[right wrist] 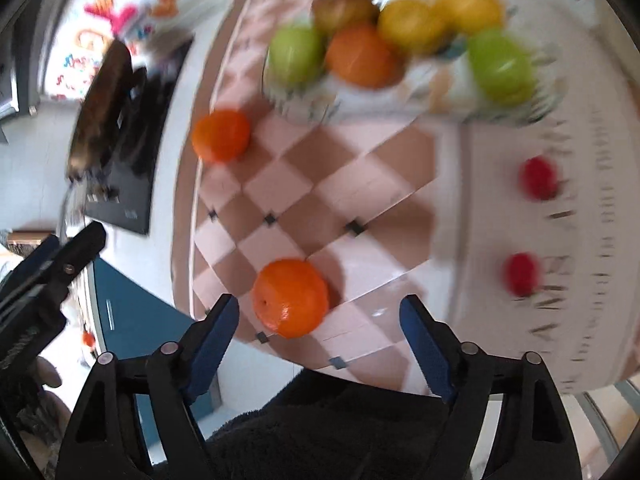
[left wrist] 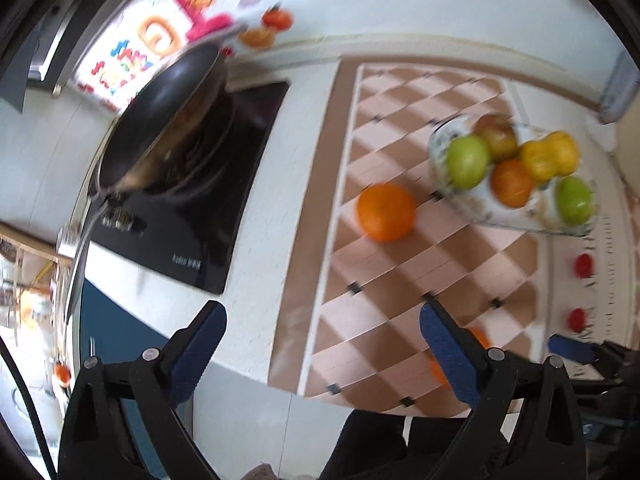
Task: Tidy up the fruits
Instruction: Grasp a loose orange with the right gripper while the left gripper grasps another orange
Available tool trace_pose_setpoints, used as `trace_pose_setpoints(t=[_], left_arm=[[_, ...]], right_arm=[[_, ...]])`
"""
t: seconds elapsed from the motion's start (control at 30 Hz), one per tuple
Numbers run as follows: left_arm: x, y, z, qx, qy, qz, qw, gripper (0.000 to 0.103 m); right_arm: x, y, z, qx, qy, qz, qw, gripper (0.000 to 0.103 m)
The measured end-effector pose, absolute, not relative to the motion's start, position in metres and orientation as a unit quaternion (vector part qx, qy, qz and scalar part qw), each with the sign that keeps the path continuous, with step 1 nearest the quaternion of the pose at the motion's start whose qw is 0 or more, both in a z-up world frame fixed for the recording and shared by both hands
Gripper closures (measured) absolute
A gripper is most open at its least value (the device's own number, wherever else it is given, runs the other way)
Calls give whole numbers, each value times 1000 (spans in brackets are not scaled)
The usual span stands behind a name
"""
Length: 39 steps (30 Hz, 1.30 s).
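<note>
**Both tools released above loose oranges on the checkered mat**

The right tool (right wrist: 318, 320) hung released over the bench (right wrist: 180, 92), its blue fingers (right wrist: 212, 344) spread wide, and the near orange (right wrist: 291, 298) lay on the checkered mat (right wrist: 320, 184) just ahead of the gap, nearer the 9 o'clock finger, with neither pad touching it. The left tool (left wrist: 320, 344) was released as well, nothing between its fingers; the same near orange showed only as a sliver behind its 3 o'clock finger (left wrist: 450, 354).

A second orange (right wrist: 221, 135) sat on the mat toward 11 o'clock in the right wrist view, well apart from the first and just beside the fruit bowl (right wrist: 304, 100). The bowl stood at 12 to 1 o'clock and carried two green apples (right wrist: 296, 54), one orange, two yellow fruits (right wrist: 440, 20) and a brownish fruit (right wrist: 344, 8). Two small red fruits (right wrist: 538, 178) lay at 3 o'clock on a pale printed cloth (right wrist: 492, 220), beside the mat.

In the left wrist view a dark frying pan (left wrist: 160, 120) rested on a black cooktop (left wrist: 208, 208) at 10 o'clock. The left tool's black frame appeared at 8 o'clock in the right wrist view. Both pictures were blurred
</note>
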State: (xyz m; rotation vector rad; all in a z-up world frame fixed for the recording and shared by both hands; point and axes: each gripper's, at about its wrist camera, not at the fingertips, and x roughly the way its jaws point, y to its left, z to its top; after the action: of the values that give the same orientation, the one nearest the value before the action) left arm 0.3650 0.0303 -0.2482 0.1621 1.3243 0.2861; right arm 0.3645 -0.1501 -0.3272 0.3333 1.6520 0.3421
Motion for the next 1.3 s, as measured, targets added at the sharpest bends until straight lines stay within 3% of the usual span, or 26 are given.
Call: trace_pose_setpoints(t=[0.13,0.2,0.3,0.63,1.1,1.3], left_arm=[[362,49,-265,63,631,152,758,4],[363,56,-274,48,643,154,749,4],[366,63,-282,33,652,158,740,4],[422,67,-315,-27,679,115,725,4],[501,21,-357,40,699,15,714,4],[505,8,-364,60,698,-5,714,16]], right_arm=[[359,-112,-360,117,752,176,624,22],[356,-97,-375,104,764,185,609,34],[353,-84,-385,65,764,185,614,39],[373,-111,-369,49,739,159,653,40],[406,-177,-357,78,732,96,670,40],[410,-190,-354,85,734,89,668,40]])
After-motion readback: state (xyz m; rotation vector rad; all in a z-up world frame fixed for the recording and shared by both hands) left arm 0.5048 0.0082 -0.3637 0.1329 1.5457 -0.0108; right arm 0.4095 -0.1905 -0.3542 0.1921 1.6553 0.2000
